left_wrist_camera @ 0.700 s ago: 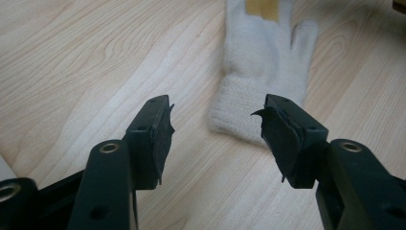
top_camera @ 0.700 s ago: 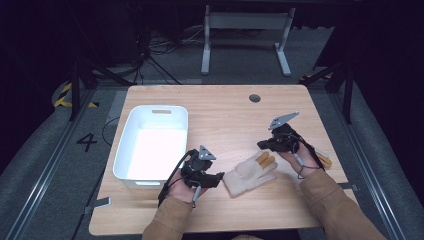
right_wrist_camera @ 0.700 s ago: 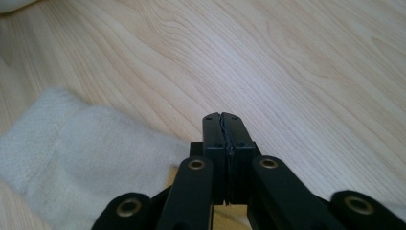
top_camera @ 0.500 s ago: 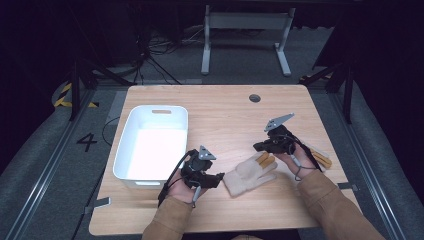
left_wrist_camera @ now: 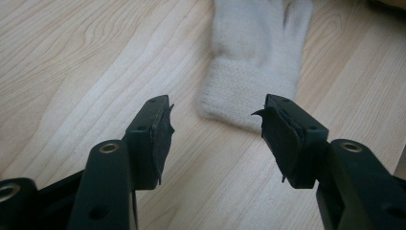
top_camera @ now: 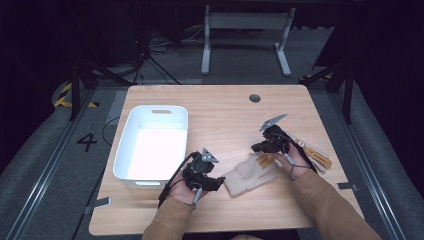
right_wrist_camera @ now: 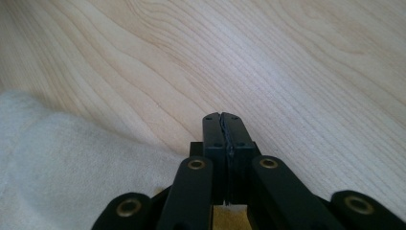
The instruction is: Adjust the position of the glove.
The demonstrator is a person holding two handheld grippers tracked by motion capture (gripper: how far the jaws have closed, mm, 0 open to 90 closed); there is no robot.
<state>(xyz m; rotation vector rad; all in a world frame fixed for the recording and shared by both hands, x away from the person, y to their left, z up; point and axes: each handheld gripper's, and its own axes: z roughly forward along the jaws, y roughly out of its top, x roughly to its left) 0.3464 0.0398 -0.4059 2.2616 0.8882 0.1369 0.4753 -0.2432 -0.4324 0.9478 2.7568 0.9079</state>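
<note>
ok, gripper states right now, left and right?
Left gripper: open, jaws apart just short of the cuff of the cream knitted glove, not touching it.
Right gripper: shut, nothing between the jaws.

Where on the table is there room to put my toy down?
Bare wood lies behind the white bin toward the far edge, around the round hole. It is crowded near the front, with the cream glove, both grippers and a second glove.

a pale wooden table [top_camera: 220, 107] stands on grey carpet [top_camera: 35, 165]; behind it a metal frame [top_camera: 245, 35], cables [top_camera: 155, 50], darkness.
</note>
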